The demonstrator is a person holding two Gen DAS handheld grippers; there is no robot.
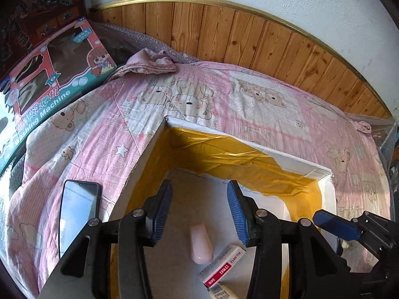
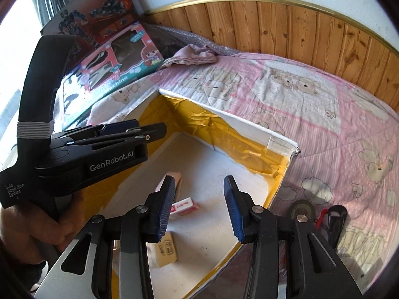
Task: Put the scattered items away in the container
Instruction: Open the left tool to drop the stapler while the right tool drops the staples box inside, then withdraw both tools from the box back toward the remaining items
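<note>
Two open-jawed grippers hang over the container (image 1: 286, 159), a white box lined along its upper walls with yellow tape, sitting on a pink bear-print quilt (image 1: 224, 99).

From the left wrist, the left gripper (image 1: 199, 211) is spread wide and grasping nothing. Directly below its gap, on the box floor, lie a pale pink oblong piece (image 1: 201, 245) and a red-and-white carton (image 1: 223, 266); both are already inside. The item not yet put away on this side is the dark phone (image 1: 78, 214), lying flat on the quilt just outside the box's left wall, screen up. Its long axis runs roughly parallel to that wall and to the fingers, so it lies to the left of the jaws.

From the right wrist, the right gripper (image 2: 199, 209) is likewise released and empty, above the box floor where the red-and-white carton (image 2: 184, 205) and a tan carton (image 2: 167, 249) rest. The left gripper (image 2: 134, 129) shows side-on over the box's left edge; this side view does not settle its opening. To the right, outside the box's near corner, a round greyish disc (image 2: 301, 209) and a red-and-black object (image 2: 331, 215) lie on the quilt, partly hidden by the gripper frame.

My judgement: the left hand is nearer the phone, the right nearer the disc
</note>
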